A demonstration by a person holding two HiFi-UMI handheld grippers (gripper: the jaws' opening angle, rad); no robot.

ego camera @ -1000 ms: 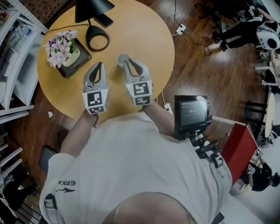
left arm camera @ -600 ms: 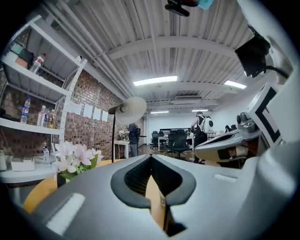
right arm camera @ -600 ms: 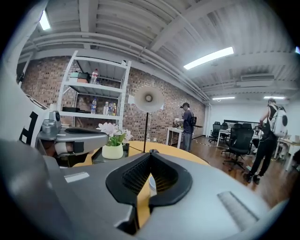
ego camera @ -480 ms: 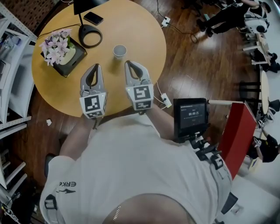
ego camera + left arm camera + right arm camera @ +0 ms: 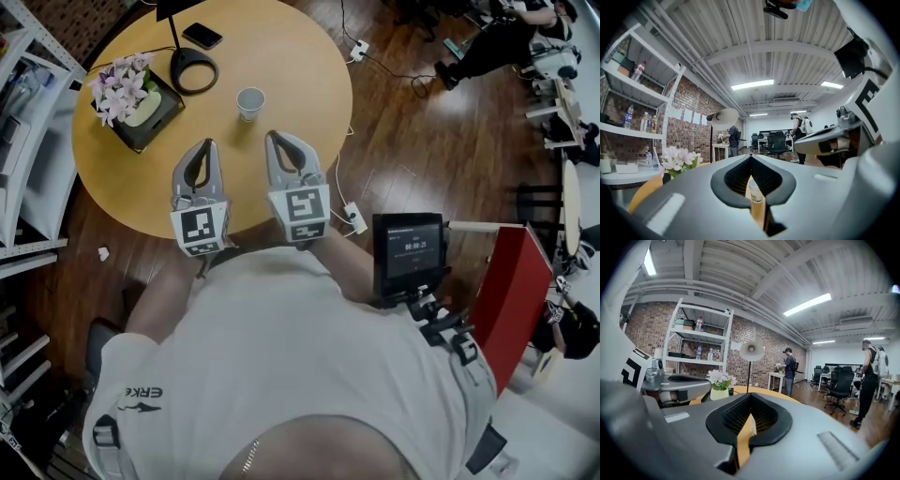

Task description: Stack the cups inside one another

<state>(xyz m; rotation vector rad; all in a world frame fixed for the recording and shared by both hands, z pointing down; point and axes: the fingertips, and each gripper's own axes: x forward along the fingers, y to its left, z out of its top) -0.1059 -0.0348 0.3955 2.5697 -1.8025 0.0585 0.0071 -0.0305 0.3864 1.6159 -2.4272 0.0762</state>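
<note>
Round table [image 5: 300, 56] upper left, plank floor [image 5: 441, 141]; cup [image 5: 250, 101] mid-table (flowers [image 5: 122, 80], lamp [image 5: 194, 67] beyond). Your left gripper [image 5: 208, 143] and right gripper [image 5: 274, 137]: closed, empty.

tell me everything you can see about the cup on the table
The cup is white and looks like paper, with dark print on its side in the left gripper view. It stands upright, mouth up, on the round wooden table, right of the lamp base. Whether others are nested inside cannot be told. Nothing touches it; the left gripper and right gripper, both shut, are short of it.
</note>
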